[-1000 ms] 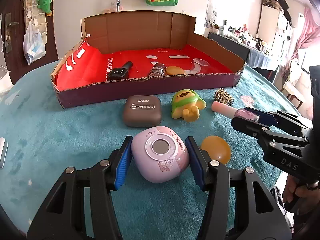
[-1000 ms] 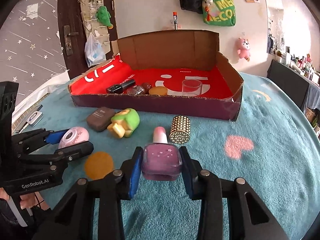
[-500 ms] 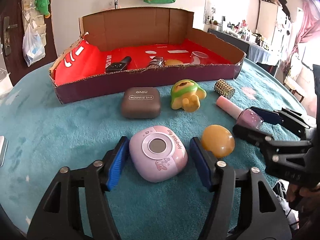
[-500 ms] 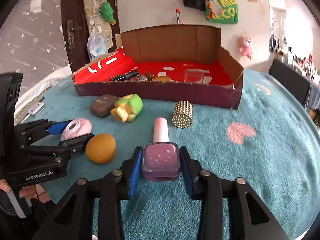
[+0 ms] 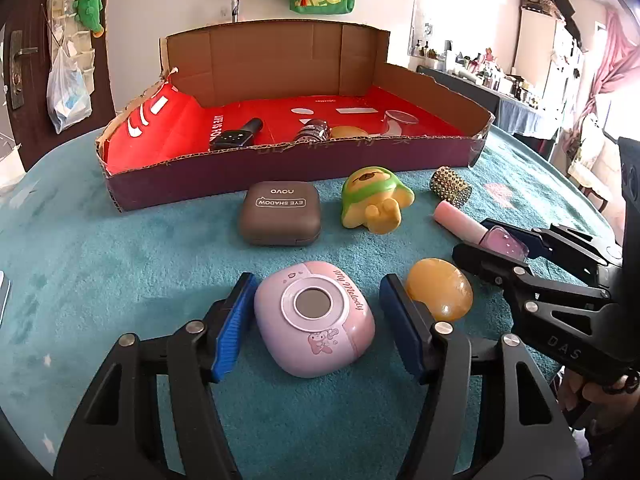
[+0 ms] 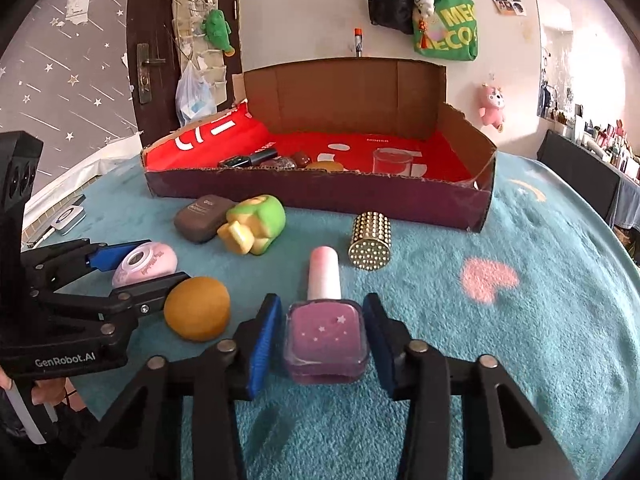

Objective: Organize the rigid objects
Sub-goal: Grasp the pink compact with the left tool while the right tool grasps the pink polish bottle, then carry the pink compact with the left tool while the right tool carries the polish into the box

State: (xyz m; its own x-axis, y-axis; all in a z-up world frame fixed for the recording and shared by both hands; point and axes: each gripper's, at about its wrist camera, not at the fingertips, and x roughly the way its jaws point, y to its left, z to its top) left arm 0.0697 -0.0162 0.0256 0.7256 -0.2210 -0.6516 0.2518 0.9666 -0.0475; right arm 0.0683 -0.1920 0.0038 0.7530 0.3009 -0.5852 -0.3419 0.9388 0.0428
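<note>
A pink My Melody case point(image 5: 316, 316) lies on the teal cloth between the blue pads of my left gripper point(image 5: 318, 284). Its jaws are closing, with a small gap still at the right pad. A purple nail polish bottle point(image 6: 326, 340) with a pink cap lies between the pads of my right gripper point(image 6: 322, 308). Those jaws are closing and the pads touch the bottle's sides. The open cardboard box point(image 5: 280, 168) with a red floor stands behind, holding a black item point(image 5: 236, 136), a small jar point(image 5: 312, 134) and a clear cup point(image 5: 400, 120).
An orange ball point(image 5: 440, 288) lies between the two grippers, close to both. In front of the box are a brown eye shadow case point(image 5: 280, 214), a green and yellow toy point(image 5: 374, 200) and a gold studded cylinder point(image 6: 370, 240). A hand point(image 5: 600, 392) holds the right gripper.
The left pads pressed the pink case a second ago and now stand slightly off it. The right gripper still frames the bottle, which has come down beside the orange ball.
</note>
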